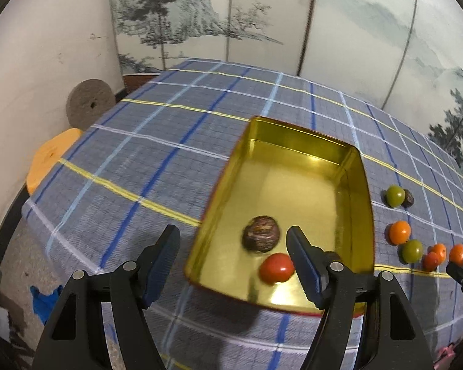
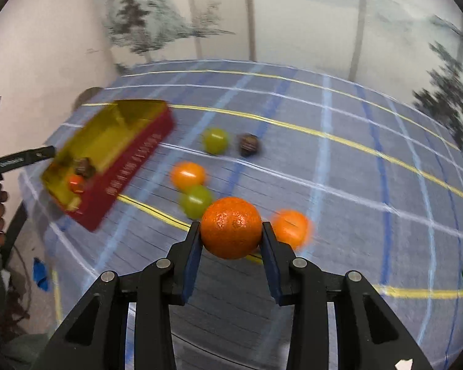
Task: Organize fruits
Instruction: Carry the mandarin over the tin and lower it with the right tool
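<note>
Right tool (image 2: 231, 231) grips orange (image 2: 231, 227); background blurred

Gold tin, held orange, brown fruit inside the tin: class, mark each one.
gold tin (image 1: 359, 182), left wrist view, right inner wall.
held orange (image 2: 231, 227), right wrist view, middle of its peel.
brown fruit (image 1: 260, 238), left wrist view, centre of its top.

Dim, fisheye-warped, right view motion-blurred
</note>
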The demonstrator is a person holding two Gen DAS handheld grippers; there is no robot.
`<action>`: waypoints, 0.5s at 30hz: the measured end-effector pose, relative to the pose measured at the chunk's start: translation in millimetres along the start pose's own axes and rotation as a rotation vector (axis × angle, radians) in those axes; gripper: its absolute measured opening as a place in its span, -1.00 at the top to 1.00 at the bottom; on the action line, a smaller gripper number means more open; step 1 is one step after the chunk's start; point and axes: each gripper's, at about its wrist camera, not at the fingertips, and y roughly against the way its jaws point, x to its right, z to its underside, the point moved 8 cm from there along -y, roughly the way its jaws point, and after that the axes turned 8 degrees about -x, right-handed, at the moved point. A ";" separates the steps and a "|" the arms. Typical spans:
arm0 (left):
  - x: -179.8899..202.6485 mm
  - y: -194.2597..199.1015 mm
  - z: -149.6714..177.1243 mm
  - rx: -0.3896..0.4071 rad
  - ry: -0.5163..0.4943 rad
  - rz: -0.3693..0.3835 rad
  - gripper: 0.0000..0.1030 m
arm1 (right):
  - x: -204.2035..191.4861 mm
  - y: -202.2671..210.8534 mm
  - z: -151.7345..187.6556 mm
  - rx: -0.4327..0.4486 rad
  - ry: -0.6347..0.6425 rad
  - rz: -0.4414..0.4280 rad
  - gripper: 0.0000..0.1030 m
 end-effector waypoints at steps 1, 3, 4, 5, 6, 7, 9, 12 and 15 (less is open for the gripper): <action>-4.3 1.9 1.1 0.004 0.008 -0.007 -0.40 | -11.8 -1.2 -5.4 0.003 0.020 -0.022 0.33; -16.2 6.1 3.8 0.010 0.028 -0.023 -0.40 | -38.1 -4.2 -15.4 0.008 0.069 -0.056 0.33; -19.1 6.9 4.6 0.011 0.032 -0.029 -0.40 | -49.5 -5.9 -20.1 0.011 0.091 -0.070 0.33; -24.8 8.5 6.3 0.015 0.041 -0.039 -0.40 | -64.4 -8.4 -25.5 0.015 0.122 -0.089 0.33; -29.2 9.5 7.0 0.020 0.047 -0.045 -0.40 | -75.4 -10.7 -29.1 0.016 0.140 -0.099 0.33; -34.3 10.8 8.0 0.024 0.053 -0.053 -0.40 | -88.3 -14.0 -32.7 0.016 0.166 -0.110 0.33; -41.4 11.3 10.4 0.020 0.061 -0.062 -0.39 | -114.1 -23.0 -39.5 0.010 0.214 -0.132 0.33; -50.7 10.8 15.2 0.015 0.070 -0.069 -0.40 | -142.3 -35.5 -47.1 -0.004 0.257 -0.165 0.33; -57.6 9.3 21.1 0.007 0.071 -0.087 -0.40 | -167.0 -47.2 -53.1 -0.022 0.298 -0.186 0.33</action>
